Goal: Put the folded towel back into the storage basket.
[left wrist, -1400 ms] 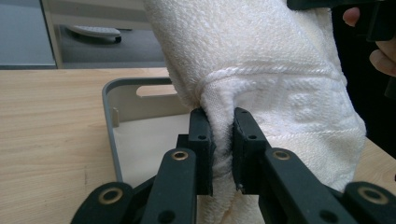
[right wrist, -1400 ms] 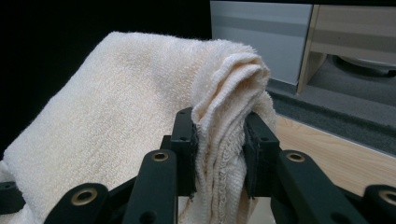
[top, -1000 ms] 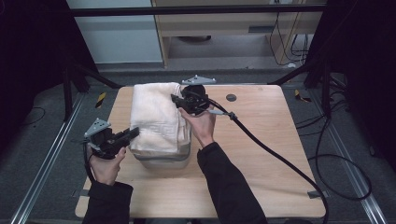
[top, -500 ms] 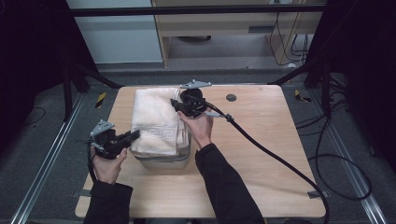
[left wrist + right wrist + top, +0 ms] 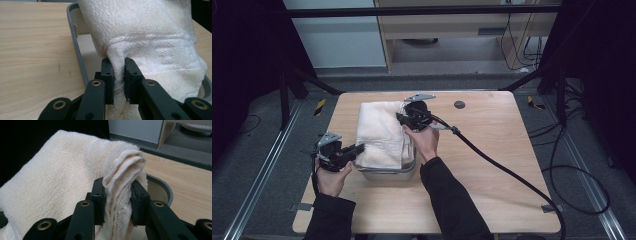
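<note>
High view: one white towel [image 5: 381, 134] drapes over one grey tub [image 5: 388, 172] near the desk [image 5: 492, 190] centre. Left gripper view: the left gripper [image 5: 119, 75] pinches a towel fold. Right gripper view: the right gripper [image 5: 117, 195] clamps bunched towel edges above the tub rim.

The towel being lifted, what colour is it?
White to cream towel, plain with a woven band; the left gripper view shows it best.

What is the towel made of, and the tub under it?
Towel: looks like soft cotton terry, matte, with a looped nubbly pile and a woven band. Tub: grey, with a smooth rounded rim; probably plastic, though painted metal can't be ruled out.
</note>
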The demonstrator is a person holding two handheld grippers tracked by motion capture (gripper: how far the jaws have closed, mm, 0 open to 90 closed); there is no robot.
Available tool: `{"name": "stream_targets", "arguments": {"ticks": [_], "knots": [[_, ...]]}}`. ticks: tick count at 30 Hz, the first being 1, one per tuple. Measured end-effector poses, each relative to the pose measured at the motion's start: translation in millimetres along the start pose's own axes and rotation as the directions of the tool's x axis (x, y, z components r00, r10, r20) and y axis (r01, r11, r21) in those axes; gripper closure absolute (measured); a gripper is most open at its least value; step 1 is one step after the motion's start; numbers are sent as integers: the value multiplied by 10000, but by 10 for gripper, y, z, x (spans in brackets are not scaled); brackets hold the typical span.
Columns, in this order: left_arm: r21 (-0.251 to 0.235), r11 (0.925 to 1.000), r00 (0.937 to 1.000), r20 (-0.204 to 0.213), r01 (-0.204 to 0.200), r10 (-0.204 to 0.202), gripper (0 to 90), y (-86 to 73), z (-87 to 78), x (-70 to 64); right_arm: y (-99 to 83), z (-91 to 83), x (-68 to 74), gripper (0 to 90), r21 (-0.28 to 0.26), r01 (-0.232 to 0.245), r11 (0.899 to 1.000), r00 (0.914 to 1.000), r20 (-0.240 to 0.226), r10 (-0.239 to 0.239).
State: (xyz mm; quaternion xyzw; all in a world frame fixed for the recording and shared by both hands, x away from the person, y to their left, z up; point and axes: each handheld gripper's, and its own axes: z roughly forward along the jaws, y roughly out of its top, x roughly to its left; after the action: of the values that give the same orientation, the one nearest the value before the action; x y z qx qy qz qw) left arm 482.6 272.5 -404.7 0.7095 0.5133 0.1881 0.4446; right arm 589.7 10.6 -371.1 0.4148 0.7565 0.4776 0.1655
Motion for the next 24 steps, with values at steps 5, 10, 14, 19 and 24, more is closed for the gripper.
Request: {"name": "stream_targets", "arguments": {"ticks": [5,10,14,19,24], "knots": [[195,9998,9999,-61,-86,87,793,-26,54,-12,-68,47,-42,691,153,-120,9998,9999,22,119],[328,9993,9998,-140,-159,163,793,-47,99,-18,-124,94,-77,690,274,-152,9995,9999,47,151],[439,9988,9995,-210,-227,236,793,-63,134,-27,-165,123,-95,687,381,-191,9991,9998,70,189],[614,9977,9991,-291,-285,303,793,-85,187,-40,-220,174,-111,685,484,-143,9987,9998,170,134],[773,9963,9985,-368,-377,406,792,-101,248,-49,-280,209,-141,682,538,-111,9985,9997,242,98]]}}
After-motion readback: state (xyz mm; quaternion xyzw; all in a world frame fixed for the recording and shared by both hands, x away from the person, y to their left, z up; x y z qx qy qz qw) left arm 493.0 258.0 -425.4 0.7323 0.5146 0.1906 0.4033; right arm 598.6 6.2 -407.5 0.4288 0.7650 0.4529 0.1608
